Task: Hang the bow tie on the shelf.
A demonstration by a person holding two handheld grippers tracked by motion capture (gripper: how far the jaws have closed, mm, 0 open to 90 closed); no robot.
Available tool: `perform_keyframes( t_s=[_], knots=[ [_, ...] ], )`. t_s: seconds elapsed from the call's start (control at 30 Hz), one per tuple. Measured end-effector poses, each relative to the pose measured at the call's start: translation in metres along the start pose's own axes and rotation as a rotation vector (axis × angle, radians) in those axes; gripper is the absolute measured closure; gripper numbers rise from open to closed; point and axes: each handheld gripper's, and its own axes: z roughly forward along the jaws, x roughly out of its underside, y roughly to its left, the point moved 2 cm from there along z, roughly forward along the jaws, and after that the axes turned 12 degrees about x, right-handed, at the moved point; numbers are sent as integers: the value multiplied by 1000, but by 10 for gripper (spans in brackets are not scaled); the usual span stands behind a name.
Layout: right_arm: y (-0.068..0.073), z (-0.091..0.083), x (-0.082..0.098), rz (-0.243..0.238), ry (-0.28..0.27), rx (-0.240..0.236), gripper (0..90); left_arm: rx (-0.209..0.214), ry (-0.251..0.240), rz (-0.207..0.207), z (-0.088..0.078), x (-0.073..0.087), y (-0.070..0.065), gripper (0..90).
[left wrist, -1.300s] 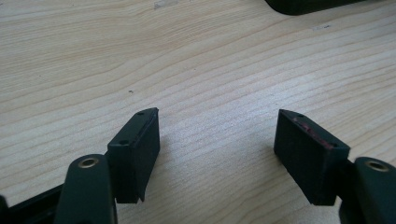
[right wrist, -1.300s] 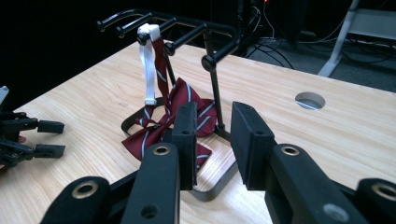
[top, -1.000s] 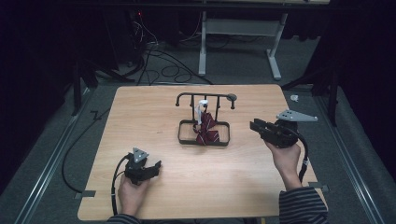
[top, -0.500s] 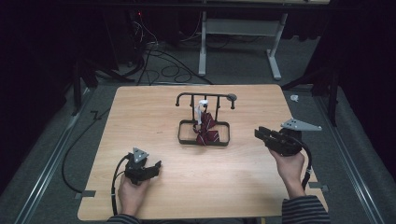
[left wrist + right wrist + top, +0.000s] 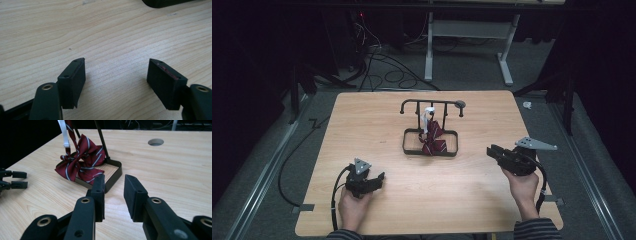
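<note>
A dark red striped bow tie (image 5: 432,140) hangs by a white strap from the top bar of a black wire stand (image 5: 453,135) at the table's middle. In the right gripper view the bow tie (image 5: 80,160) droops into the stand's tray base (image 5: 115,175). My right gripper (image 5: 491,150) is low over the table to the right of the stand and points toward it. Its jaws (image 5: 113,192) are open with nothing between them. My left gripper (image 5: 380,178) rests near the front left, open over bare wood (image 5: 116,75). It is also visible as the left gripper (image 5: 13,179) far off in the right gripper view.
The wooden table (image 5: 362,130) has a round hole (image 5: 155,142) in its top beyond the stand. Cables (image 5: 377,65) lie on the dark floor behind, beside a white desk frame (image 5: 428,50). A metal rail (image 5: 257,195) runs along the floor at left.
My right gripper has sunk toward the tabletop and drifted a little toward the front right, away from the stand. The left gripper and the bow tie have kept still.
</note>
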Motion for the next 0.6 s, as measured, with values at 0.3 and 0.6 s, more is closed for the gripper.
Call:
perform_keyframes(
  t_s=[0.3, 0.6],
  knots=[
    [1, 13, 18, 8, 39, 2, 720, 0, 0, 0, 0, 0, 0, 316],
    [6, 27, 36, 0, 85, 14, 716, 0, 0, 0, 0, 0, 0, 316]
  ],
)
